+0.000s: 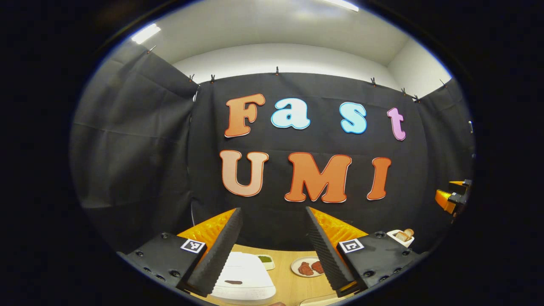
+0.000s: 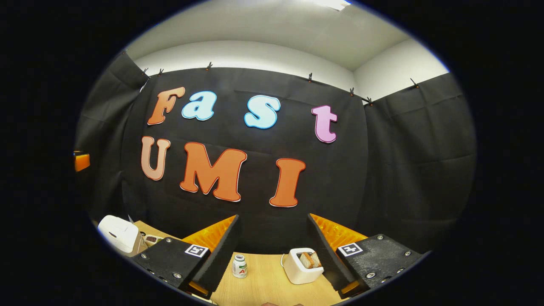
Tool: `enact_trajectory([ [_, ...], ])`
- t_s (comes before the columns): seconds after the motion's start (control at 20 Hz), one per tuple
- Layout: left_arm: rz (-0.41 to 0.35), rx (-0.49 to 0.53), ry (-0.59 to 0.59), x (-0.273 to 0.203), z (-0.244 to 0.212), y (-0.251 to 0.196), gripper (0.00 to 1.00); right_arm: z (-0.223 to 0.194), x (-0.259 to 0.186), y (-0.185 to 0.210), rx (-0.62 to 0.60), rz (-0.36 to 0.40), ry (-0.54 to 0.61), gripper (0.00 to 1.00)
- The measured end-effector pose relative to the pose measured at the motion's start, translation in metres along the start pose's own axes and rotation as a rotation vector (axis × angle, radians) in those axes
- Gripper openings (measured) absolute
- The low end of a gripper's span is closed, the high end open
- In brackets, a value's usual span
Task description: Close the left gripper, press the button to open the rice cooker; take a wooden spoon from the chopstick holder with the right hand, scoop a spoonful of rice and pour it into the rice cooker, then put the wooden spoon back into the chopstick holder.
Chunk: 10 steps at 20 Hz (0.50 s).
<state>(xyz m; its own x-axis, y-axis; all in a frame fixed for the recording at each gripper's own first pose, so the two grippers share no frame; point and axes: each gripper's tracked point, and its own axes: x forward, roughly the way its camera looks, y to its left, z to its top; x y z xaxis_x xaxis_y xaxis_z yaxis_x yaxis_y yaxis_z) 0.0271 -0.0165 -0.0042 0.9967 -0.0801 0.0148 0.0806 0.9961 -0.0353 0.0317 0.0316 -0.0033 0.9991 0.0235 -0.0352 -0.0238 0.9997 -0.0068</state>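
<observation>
A white rice cooker (image 1: 244, 278) sits with its lid down on the wooden table (image 1: 289, 276), low in the left gripper view, just beyond my left gripper (image 1: 272, 255), which is open and holds nothing. The same rice cooker (image 2: 119, 233) appears far left in the right gripper view. My right gripper (image 2: 272, 257) is open and empty, raised above the table (image 2: 263, 284). At the right edge of the left gripper view, part of the other gripper (image 1: 452, 197) hangs in the air.
A plate with two brown pieces of food (image 1: 308, 267) and a small dish of green stuff (image 1: 265, 260) lie behind the cooker. A white toaster with bread (image 2: 301, 264) and a small white bottle (image 2: 240, 265) stand ahead of my right gripper. The toaster (image 1: 403, 236) also shows at right.
</observation>
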Motion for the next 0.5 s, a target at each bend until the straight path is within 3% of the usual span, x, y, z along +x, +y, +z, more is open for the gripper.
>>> enact_trajectory([
  [0.25,0.000,-0.027,-0.054,0.008,0.024,0.001,0.98,0.024,0.004,0.014,0.044,0.017,-0.039,0.95],
  [0.5,0.010,-0.002,-0.044,0.018,0.021,0.006,0.99,0.001,-0.001,0.021,0.018,0.029,0.006,0.95],
])
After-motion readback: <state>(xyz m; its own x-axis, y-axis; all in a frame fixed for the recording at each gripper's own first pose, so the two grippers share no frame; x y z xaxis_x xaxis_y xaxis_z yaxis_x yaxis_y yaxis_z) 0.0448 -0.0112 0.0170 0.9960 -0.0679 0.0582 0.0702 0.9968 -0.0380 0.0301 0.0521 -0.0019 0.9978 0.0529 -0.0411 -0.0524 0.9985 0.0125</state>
